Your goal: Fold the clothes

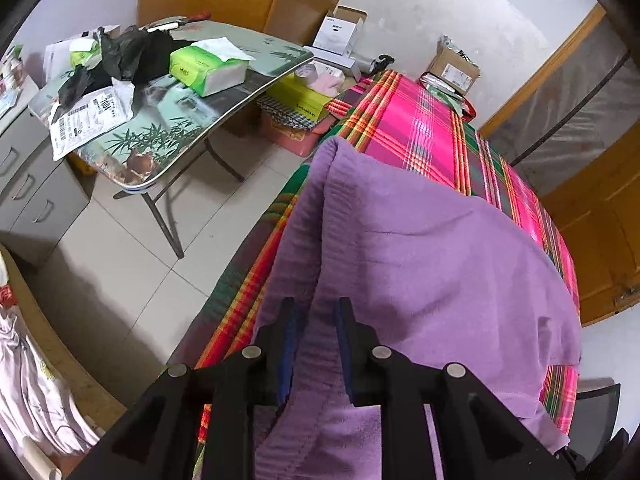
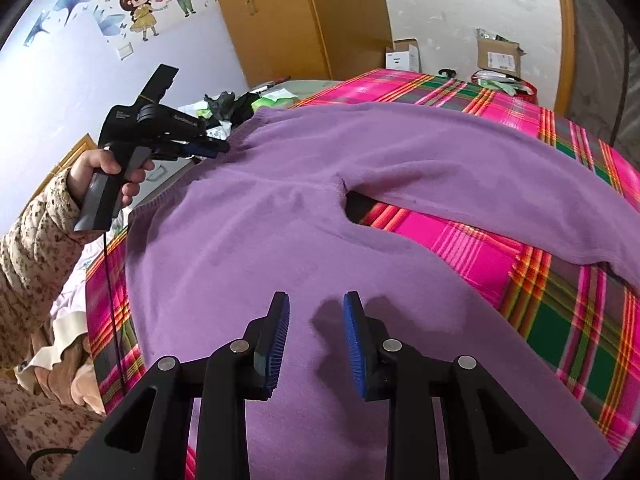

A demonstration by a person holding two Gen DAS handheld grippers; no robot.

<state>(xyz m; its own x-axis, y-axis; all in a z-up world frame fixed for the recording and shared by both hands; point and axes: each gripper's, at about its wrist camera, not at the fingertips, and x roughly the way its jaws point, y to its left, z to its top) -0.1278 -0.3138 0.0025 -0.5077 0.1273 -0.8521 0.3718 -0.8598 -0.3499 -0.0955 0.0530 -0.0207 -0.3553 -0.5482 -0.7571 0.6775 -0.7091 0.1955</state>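
1. Left gripper (image 1: 316,320): jaws part-open, ribbed hem fold between, not pinched.
2. Right gripper (image 2: 316,312): open, empty, over purple sweater (image 2: 320,208).
3. Sweater flat on plaid bedspread (image 2: 560,320); likely soft, light, limp. Grasp hem corners.

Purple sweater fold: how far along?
Early. Done: purple sweater lies spread on the plaid cloth, sleeve still out to the side. In hand: left gripper straddles the ribbed hem without pinching it; right gripper is open above the body. Left: every fold.
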